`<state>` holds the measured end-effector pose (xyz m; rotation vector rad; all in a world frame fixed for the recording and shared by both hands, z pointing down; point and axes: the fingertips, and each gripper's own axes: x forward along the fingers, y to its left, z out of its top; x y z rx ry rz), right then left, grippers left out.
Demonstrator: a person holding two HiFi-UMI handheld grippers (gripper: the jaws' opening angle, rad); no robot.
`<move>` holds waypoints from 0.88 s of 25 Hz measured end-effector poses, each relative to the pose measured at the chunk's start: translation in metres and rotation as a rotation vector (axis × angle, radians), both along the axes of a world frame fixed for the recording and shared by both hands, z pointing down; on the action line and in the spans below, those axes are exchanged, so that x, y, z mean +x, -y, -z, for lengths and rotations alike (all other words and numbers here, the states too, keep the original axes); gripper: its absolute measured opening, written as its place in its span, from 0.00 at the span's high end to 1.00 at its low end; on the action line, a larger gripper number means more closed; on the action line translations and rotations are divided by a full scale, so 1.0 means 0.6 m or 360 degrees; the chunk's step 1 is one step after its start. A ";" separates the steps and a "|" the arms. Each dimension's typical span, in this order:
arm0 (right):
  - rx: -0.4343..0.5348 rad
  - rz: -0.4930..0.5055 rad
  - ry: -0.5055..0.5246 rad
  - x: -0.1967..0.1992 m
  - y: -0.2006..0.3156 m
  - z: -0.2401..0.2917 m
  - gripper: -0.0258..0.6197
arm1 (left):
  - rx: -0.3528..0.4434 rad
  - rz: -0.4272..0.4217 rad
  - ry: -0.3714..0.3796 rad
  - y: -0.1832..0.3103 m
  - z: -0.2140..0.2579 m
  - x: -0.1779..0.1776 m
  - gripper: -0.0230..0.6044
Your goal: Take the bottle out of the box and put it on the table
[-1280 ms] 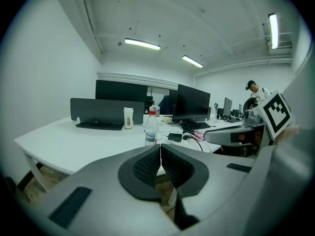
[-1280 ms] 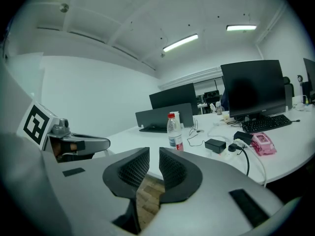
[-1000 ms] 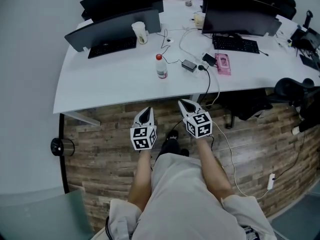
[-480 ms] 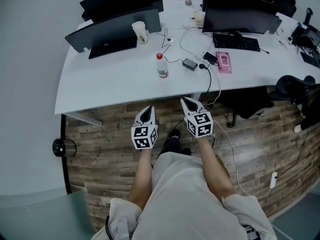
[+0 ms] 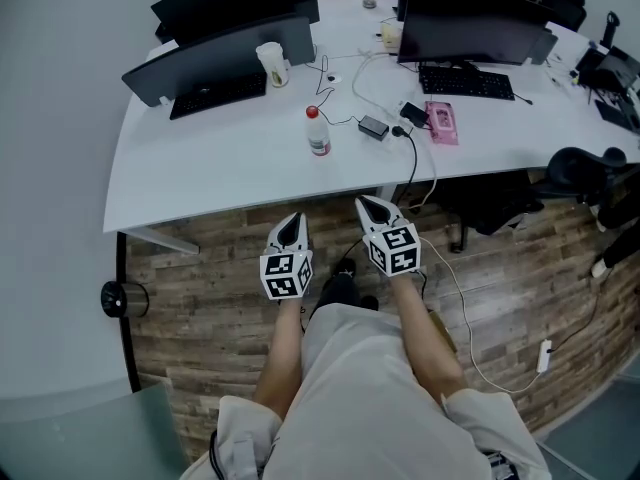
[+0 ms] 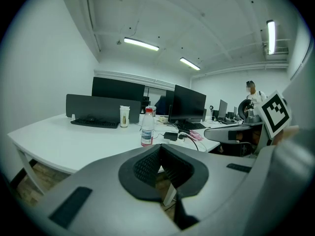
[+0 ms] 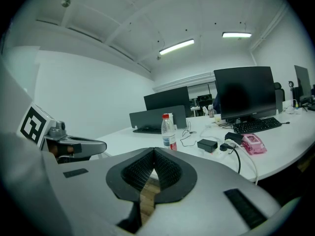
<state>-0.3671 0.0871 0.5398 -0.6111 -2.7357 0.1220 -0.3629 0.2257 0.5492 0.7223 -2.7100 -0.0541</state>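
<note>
Bottle (image 5: 317, 133) of clear plastic with a red cap and a red-and-white label stands upright on the white table (image 5: 200, 168), in the open middle of the top and touching nothing else. Just to the right of the bottle lies a black power adapter (image 5: 373, 127) with its cable, and further right of the bottle a pink box (image 5: 441, 125). Behind the bottle and to its left stands a pale cup (image 5: 271, 64); behind the bottle and well to its right lies a black keyboard (image 5: 465, 83).

Both grippers are held side by side over the wood-patterned floor (image 5: 220, 288), on the near side of the table edge and well apart from the bottle, each pointing toward it. The left gripper (image 5: 293, 220) has its jaws together with nothing between the ribbed pads (image 6: 147, 163). The right gripper (image 5: 372, 208) likewise has its jaws pressed together and is empty. In both gripper views the bottle shows above the closed jaw tips, out on the tabletop.
</note>
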 end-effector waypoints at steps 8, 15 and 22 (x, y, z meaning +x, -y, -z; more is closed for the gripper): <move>0.0021 0.0016 -0.0003 0.000 -0.002 -0.002 0.90 | -0.0002 0.0007 0.0003 -0.001 0.000 -0.002 0.94; 0.0016 0.0022 -0.0012 0.001 -0.003 -0.005 0.90 | -0.0003 0.0016 0.0005 -0.003 0.000 -0.002 0.94; -0.0014 0.0019 -0.0004 -0.001 -0.001 0.006 0.90 | -0.0026 0.0032 -0.0010 -0.007 -0.011 -0.001 0.94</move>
